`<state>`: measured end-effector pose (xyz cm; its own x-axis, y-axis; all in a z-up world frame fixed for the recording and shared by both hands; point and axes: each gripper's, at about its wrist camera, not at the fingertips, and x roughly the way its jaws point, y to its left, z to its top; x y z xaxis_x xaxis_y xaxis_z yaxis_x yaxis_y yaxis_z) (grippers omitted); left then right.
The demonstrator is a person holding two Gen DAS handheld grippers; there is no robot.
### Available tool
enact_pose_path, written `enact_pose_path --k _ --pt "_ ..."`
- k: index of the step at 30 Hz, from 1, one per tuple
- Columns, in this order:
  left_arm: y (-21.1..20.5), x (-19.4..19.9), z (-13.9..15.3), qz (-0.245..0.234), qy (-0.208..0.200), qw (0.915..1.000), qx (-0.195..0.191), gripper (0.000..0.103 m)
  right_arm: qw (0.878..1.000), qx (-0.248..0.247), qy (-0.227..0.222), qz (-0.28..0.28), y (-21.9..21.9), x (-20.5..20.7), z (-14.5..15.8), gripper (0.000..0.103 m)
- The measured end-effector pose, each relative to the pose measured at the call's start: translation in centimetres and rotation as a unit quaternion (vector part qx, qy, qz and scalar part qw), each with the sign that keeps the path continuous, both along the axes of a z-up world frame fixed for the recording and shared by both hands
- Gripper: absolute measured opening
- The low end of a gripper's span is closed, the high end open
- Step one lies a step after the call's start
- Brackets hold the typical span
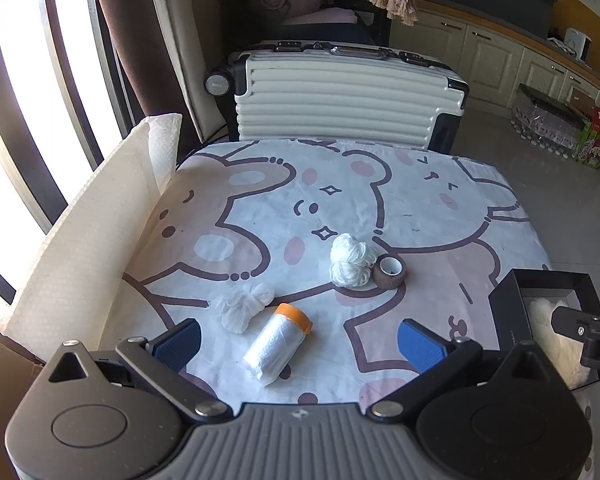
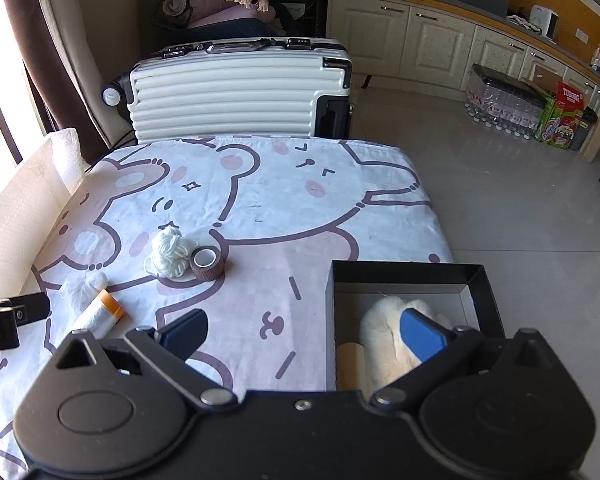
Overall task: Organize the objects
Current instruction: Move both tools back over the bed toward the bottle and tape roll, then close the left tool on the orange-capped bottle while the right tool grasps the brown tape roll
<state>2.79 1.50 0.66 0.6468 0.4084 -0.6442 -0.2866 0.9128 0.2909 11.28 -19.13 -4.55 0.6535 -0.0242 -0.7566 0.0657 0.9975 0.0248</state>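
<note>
A: Surveying the cloth (image 1: 420, 200) first. Landmark is the box (image 2: 488, 292), black, open-topped, at the cloth's near right corner. What remains outside it?

B: Four items, all left of the box. Nearest the left gripper (image 1: 300, 344) is the roll (image 1: 278, 344), film with an orange end, lying on its side. Touching it on the far side is the mesh (image 1: 242, 306), a crumpled wad. Farther from the box's left wall lie the yarn (image 1: 350, 260) and the tape (image 1: 389, 271), touching each other.

A: Gripper state?

B: Both spread wide, nothing between the fingers. The right gripper (image 2: 304, 336) hangs over the box's left wall; one blue pad sits above the fluffy item (image 2: 380, 340) already inside, beside a cardboard tube (image 2: 350, 364).

A: Handling notes for the roll?

B: Judged light, soft-skinned, probably slippery film over a firmer core. Take hold across the middle of its barrel; the film may shift under the pads. Yarn and mesh look soft and compressible, so pinch deep into the bulk. The tape appears stiff; grip across its wall.
</note>
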Motion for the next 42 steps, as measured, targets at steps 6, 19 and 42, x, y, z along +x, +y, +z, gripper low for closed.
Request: enact_pose_path --k 6,19,42 --pt "0.3 0.0 0.1 0.003 -0.003 1.0 -0.006 0.103 1.0 -0.001 0.0 -0.003 0.0 0.1 0.0 0.103" --pt "2.8 -0.2 1.5 0.003 -0.026 0.9995 -0.018 0.103 1.0 -0.01 0.0 0.003 0.8 0.9 0.1 0.103" --pt "6.7 4.8 -2.9 -0.019 0.065 0.9973 -0.028 0.057 0.999 -0.008 -0.006 0.044 4.5 9.2 0.7 0.103"
